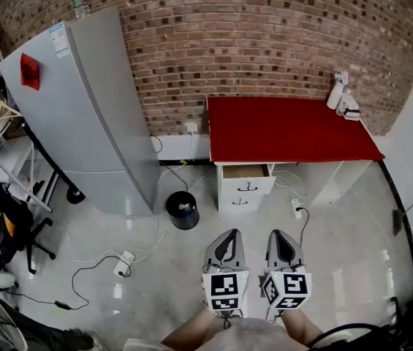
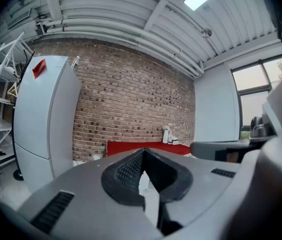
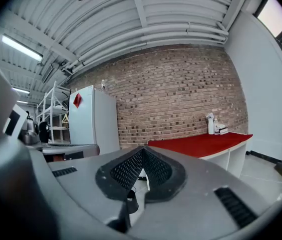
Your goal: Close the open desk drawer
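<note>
While the open drawer (image 1: 245, 172) lies well apart from both tools, nothing is gripped. The left hand-held gripper (image 1: 227, 236) and the right hand-held gripper (image 1: 278, 235) are held side by side low in the head view, above the floor (image 1: 352, 225), with their tips pointed toward the drawer. In each gripper view the jaws are seen clenched, pad against pad, with nothing between them. This closed, empty posture is judged to suit a push with the tips rather than a grasp, since only the drawer front needs to be pressed home. An approach across the floor is judged to be needed first.

The drawer is found at the top of a white pedestal (image 1: 224, 189) under the left end of the red surface (image 1: 286, 126). It is drawn out toward the viewer, so its brownish interior is exposed from above; whether anything lies inside cannot be told. Its white front carries a dark handle, and a lower drawer (image 1: 239, 200) beneath it is seen shut. A black bin (image 1: 183, 209) is set just left of the pedestal, and cables (image 1: 302, 221) trail to its right.
</note>
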